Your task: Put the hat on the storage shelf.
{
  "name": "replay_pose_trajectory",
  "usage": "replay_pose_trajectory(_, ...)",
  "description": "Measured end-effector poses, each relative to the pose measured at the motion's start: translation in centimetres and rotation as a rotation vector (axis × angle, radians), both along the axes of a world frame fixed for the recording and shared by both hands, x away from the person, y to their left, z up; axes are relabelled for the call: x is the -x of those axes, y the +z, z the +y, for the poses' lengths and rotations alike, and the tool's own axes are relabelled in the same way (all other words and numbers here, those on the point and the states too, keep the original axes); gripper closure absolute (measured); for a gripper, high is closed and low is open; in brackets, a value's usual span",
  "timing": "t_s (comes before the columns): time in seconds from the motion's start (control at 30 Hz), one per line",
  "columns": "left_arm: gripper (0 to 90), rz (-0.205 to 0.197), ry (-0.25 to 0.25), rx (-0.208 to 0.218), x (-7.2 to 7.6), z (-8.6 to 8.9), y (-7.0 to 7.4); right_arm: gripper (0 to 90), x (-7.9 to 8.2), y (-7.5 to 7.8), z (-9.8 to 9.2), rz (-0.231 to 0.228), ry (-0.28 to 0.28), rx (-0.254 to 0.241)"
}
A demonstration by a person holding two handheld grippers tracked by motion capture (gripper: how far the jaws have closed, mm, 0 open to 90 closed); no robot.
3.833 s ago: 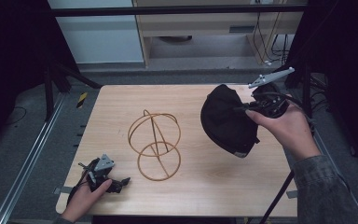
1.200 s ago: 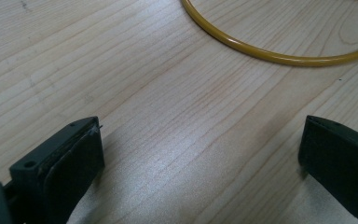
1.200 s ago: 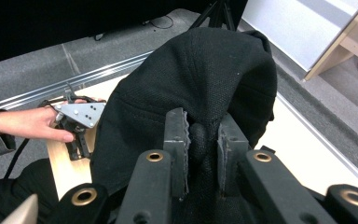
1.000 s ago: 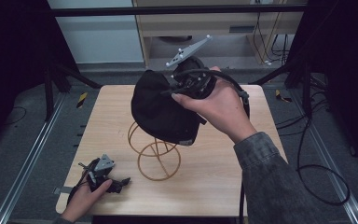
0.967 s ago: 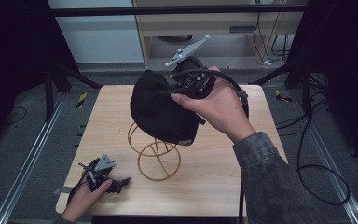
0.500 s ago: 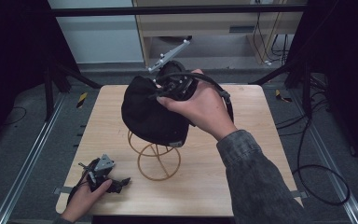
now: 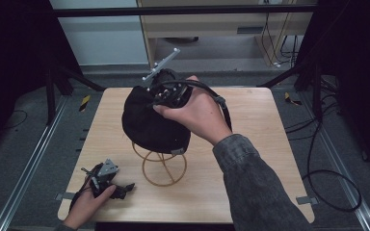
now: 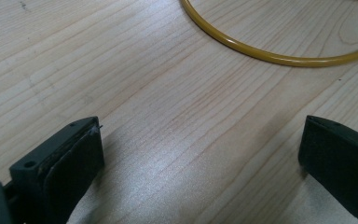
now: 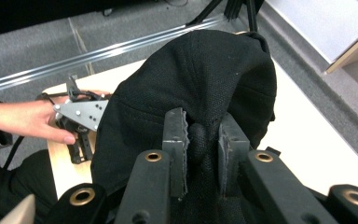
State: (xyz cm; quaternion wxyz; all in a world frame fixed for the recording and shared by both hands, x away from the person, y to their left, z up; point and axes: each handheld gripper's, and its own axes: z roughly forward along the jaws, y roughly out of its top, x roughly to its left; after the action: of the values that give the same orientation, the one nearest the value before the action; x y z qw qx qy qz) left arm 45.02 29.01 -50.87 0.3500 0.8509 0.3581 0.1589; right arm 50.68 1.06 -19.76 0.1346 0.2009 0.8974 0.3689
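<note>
A black cap (image 7: 149,122) hangs over the top of a yellow wire stand (image 7: 164,168) in the middle of the table. My right gripper (image 7: 161,98) is shut on a fold of the cap's fabric (image 9: 200,137), pinched between its two jaws, and holds it from above. The stand's upper loops are hidden under the cap. My left gripper (image 7: 123,188) rests on the table near the front left corner, its jaws wide open with nothing between them. Part of the stand's base ring (image 8: 279,56) lies ahead of those jaws in the left gripper view.
The light wooden table (image 7: 270,144) has bare room to the right of the stand and along its front edge. Black cables (image 7: 327,187) trail on the floor at the right. Metal rails (image 7: 29,168) run along the left side. The left hand (image 9: 23,119) shows beyond the cap.
My right gripper has carried the cap from the table's right side leftward and down onto the top of the wire stand. The left gripper has stayed in place.
</note>
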Motion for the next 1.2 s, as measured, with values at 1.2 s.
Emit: replay_pose_trajectory(1.2,0.0,0.000,0.000,0.000,0.0,0.0,0.0,74.1,-0.8,-2.1,1.0,0.019,-0.012,0.050)
